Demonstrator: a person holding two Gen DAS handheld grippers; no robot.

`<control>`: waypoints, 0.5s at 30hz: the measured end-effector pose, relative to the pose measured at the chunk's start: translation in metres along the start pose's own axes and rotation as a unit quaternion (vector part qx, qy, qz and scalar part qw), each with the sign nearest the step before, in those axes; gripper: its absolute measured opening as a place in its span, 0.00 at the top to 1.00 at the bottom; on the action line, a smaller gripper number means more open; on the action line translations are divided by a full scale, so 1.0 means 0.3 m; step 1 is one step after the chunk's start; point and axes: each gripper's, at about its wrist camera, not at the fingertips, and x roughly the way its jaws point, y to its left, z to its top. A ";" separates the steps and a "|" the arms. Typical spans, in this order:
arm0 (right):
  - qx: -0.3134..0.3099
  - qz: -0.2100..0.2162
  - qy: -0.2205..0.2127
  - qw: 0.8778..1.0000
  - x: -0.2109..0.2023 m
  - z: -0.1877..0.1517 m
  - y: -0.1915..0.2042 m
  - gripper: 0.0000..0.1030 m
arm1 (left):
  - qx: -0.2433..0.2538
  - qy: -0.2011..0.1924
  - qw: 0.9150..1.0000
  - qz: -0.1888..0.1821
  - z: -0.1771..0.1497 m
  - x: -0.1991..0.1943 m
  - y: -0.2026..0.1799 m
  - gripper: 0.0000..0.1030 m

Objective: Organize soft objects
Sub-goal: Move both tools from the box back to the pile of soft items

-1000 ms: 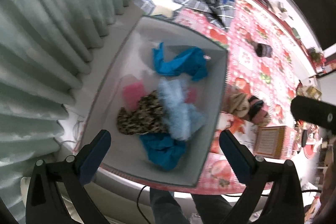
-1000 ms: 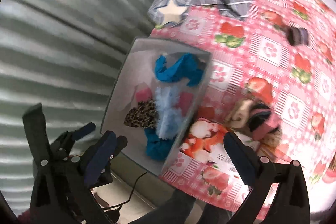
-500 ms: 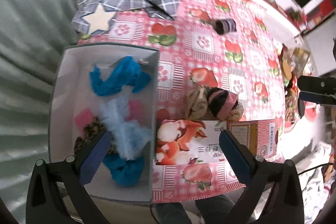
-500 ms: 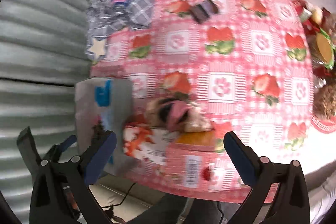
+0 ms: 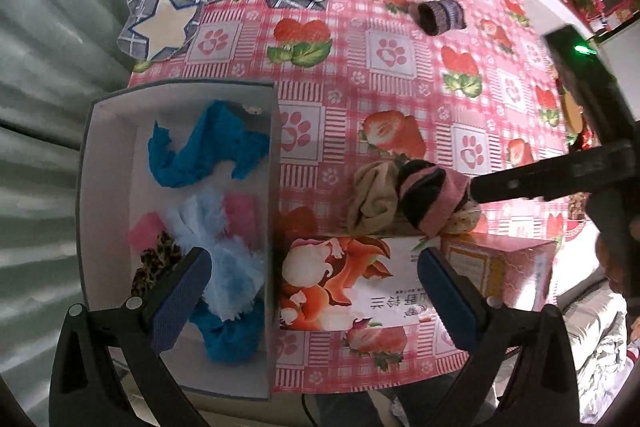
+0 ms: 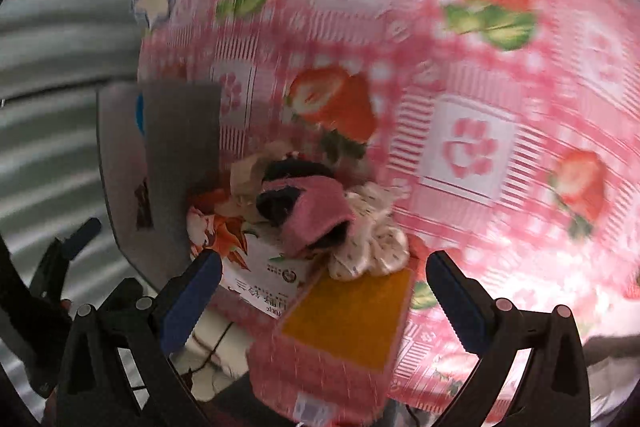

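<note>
Sock pile (image 5: 416,199) (beige, pink/black, dotted white) sits on the bench (image 5: 400,87), touching the far edge of the printed carton (image 5: 360,287), just right of the grey box (image 5: 272,163) holding blue and pink cloths. Our right tool (image 6: 324,291) is wide open, empty, above the pile; its view is blurred. Our left tool (image 5: 312,295) is wide open, empty, straddling the box wall and carton.

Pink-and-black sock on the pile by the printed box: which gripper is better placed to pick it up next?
Right. The right gripper is open, facing the pink-and-black sock just beyond its fingers. The left gripper hangs open over the grey bin edge, farther away.
</note>
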 end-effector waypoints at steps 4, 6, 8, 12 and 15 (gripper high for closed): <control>-0.033 -0.005 0.085 0.996 0.150 0.079 0.008 0.00 | -0.009 0.017 1.000 0.010 0.013 0.037 -0.006 0.00; -0.042 -0.024 0.114 0.992 0.210 0.096 -0.001 0.00 | -0.010 0.021 1.000 0.013 0.022 0.051 -0.016 0.00; -0.041 -0.043 0.131 0.990 0.258 0.101 -0.027 0.00 | -0.010 0.026 0.999 0.015 0.036 0.070 -0.031 0.00; 0.000 -0.090 0.071 0.993 0.226 0.103 -0.150 0.00 | 0.001 0.034 0.999 0.015 0.074 0.100 -0.070 0.00; 0.070 -0.145 -0.021 0.987 0.087 0.107 -0.316 0.00 | 0.016 0.035 0.999 0.017 0.107 0.115 -0.102 0.00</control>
